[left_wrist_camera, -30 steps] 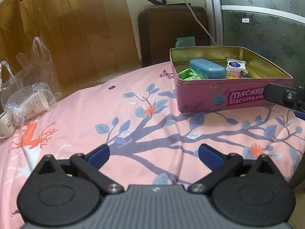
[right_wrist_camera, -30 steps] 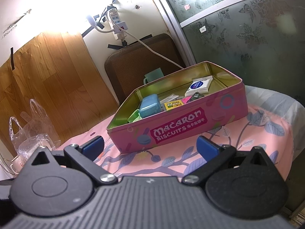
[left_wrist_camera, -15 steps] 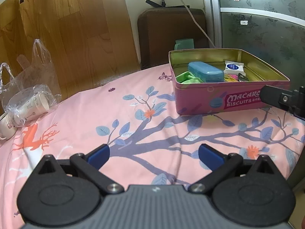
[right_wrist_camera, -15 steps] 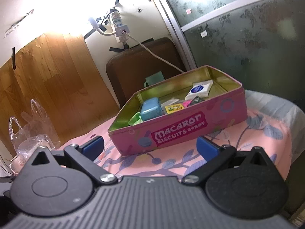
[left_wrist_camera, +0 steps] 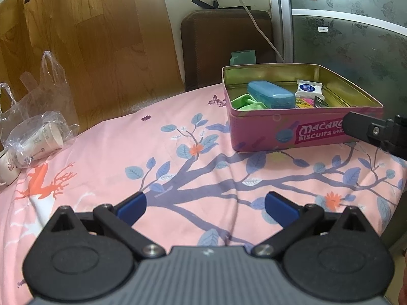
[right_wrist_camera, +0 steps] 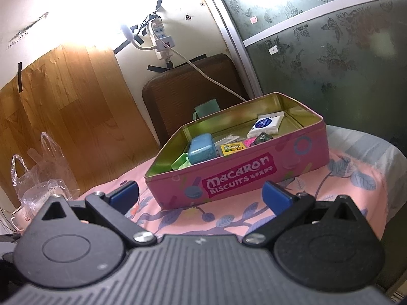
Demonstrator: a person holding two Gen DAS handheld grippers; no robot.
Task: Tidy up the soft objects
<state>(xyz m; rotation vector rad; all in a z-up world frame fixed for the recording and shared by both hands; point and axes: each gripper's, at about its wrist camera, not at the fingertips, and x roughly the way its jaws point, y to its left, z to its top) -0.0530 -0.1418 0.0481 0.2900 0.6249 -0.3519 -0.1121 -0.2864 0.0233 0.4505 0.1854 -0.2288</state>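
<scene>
A pink "Macaron Biscuits" tin [left_wrist_camera: 264, 132] stands open on the pink floral bedsheet [left_wrist_camera: 178, 167], also in the right wrist view [right_wrist_camera: 178, 185]. Inside lie a blue case [left_wrist_camera: 269, 93], green plastic pieces [left_wrist_camera: 245, 103], a white tissue pack [left_wrist_camera: 308, 90] and small packets [right_wrist_camera: 231, 148]. My left gripper [left_wrist_camera: 205, 206] is open and empty, low over the sheet, well short of the tin. My right gripper [right_wrist_camera: 199, 194] is open and empty, just in front of the tin's long side; part of it shows at the right edge of the left wrist view [left_wrist_camera: 376, 133].
A clear plastic bag with paper cups [left_wrist_camera: 38, 134] lies at the far left, with a white mug [left_wrist_camera: 6, 169] beside it. A brown padded chair back [left_wrist_camera: 226, 48] and a teal cup [left_wrist_camera: 243, 57] stand behind the tin. The bed edge drops off at right.
Both grippers have drawn back and risen slightly, so the tin looks a little farther away. Both stay open and empty. Nothing on the bed has moved.
</scene>
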